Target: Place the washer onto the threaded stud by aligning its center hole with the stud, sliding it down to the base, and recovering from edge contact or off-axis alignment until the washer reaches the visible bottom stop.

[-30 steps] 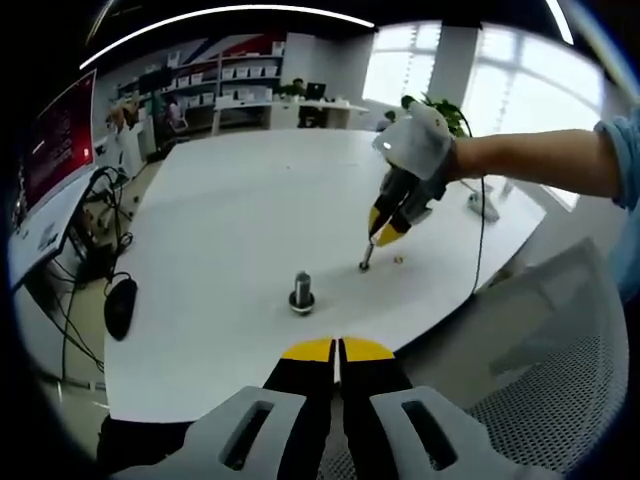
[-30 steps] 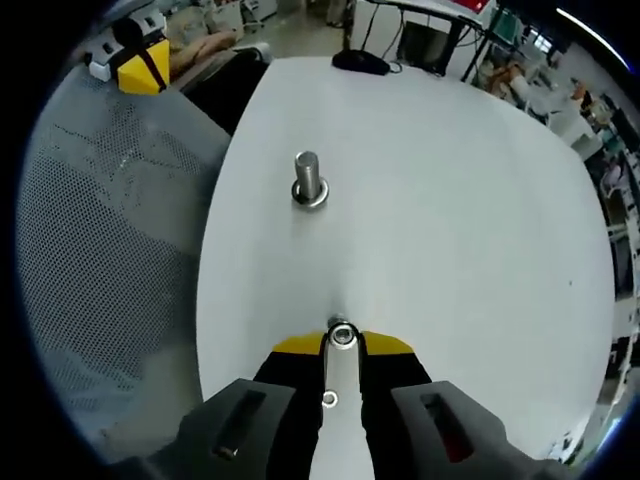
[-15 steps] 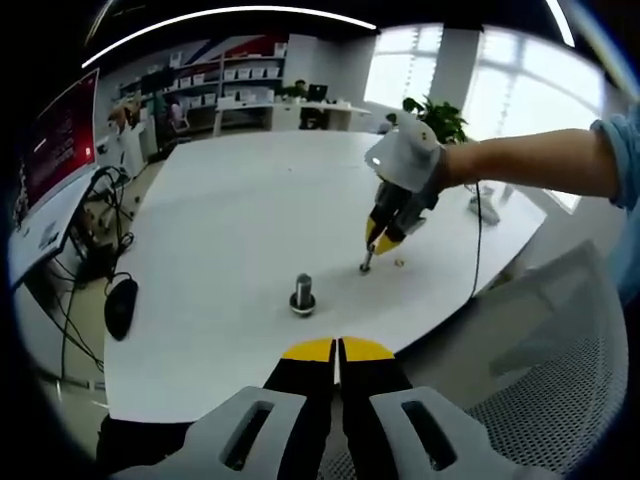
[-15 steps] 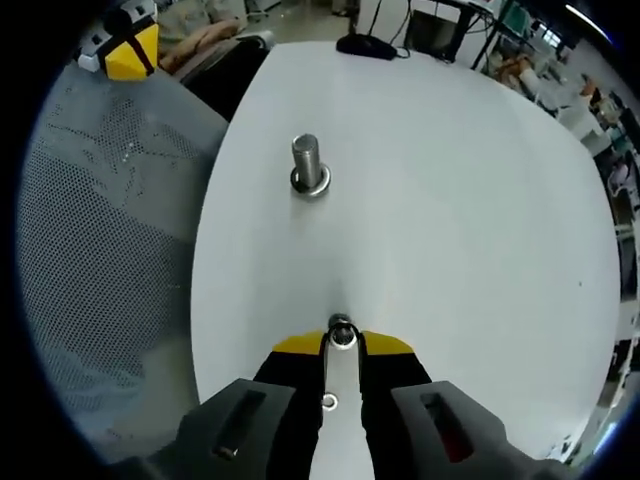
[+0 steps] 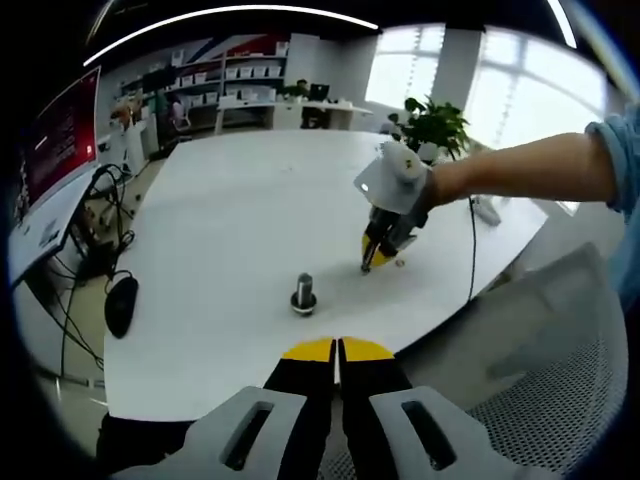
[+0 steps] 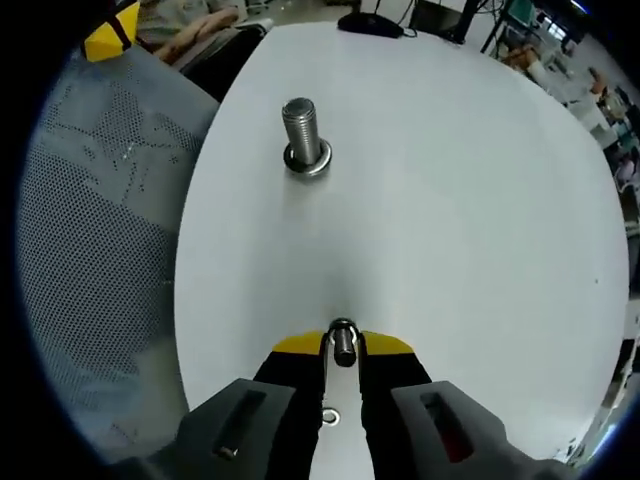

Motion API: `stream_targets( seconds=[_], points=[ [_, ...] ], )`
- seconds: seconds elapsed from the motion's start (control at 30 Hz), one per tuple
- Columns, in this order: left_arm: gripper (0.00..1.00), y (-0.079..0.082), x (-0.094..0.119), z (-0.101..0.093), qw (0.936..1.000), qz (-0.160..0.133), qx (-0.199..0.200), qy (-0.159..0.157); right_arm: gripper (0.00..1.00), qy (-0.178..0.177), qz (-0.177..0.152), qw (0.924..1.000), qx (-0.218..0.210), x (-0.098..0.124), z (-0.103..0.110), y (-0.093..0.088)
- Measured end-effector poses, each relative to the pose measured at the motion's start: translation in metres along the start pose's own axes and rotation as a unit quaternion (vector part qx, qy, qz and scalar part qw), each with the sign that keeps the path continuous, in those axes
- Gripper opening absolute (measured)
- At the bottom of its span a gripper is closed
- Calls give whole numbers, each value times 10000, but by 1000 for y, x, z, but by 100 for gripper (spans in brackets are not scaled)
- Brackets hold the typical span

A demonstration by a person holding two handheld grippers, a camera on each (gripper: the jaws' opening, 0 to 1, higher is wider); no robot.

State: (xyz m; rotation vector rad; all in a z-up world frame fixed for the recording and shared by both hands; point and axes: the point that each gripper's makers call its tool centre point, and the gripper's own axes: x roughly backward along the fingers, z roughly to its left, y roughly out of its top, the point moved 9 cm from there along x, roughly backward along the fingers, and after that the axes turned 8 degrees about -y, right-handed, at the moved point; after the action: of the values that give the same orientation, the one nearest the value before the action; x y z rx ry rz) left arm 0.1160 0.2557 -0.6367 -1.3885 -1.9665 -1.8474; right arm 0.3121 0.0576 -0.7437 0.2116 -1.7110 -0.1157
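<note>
White table — right gripper pinches a small bolt, stud at 12 o'clock; left gripper closed, empty

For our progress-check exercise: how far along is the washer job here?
Done: a ring sits at the base of the big stud. In hand: the right gripper is shut on a small bolt-like piece, away from that stud. Left: a small washer lies loose on the table; the left gripper is shut, empty.
</note>
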Motion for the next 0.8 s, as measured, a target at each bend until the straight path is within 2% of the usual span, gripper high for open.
stream_targets(
  seconds=[0.17, 0.27, 0.37, 0.47, 0.53, 0.8],
  points=[
    [0, 0, 0, 0, 10000, 17, 6, 4, 14, 46, 61, 9999, 74, -4, 1, 1],
    [0, 0, 0, 0, 10000, 15, 9, 5, 15, 32, 96, 9995, 294, -5, 0, 1],
    [0, 0, 0, 0, 10000, 13, 9, 4, 22, 79, 119, 9999, 2, -7, 1, 2],
    [0, 0, 0, 0, 10000, 18, 4, -7, 21, 93, 151, 9998, 0, -11, 2, 1],
    [0, 0, 0, 0, 10000, 16, 2, -16, 16, 62, 182, 9998, 19, -10, 3, 0],
    [0, 1, 0, 0, 10000, -1, -23, -42, 15, 133, 171, 9997, -108, -9, 14, -3]
  ],
)
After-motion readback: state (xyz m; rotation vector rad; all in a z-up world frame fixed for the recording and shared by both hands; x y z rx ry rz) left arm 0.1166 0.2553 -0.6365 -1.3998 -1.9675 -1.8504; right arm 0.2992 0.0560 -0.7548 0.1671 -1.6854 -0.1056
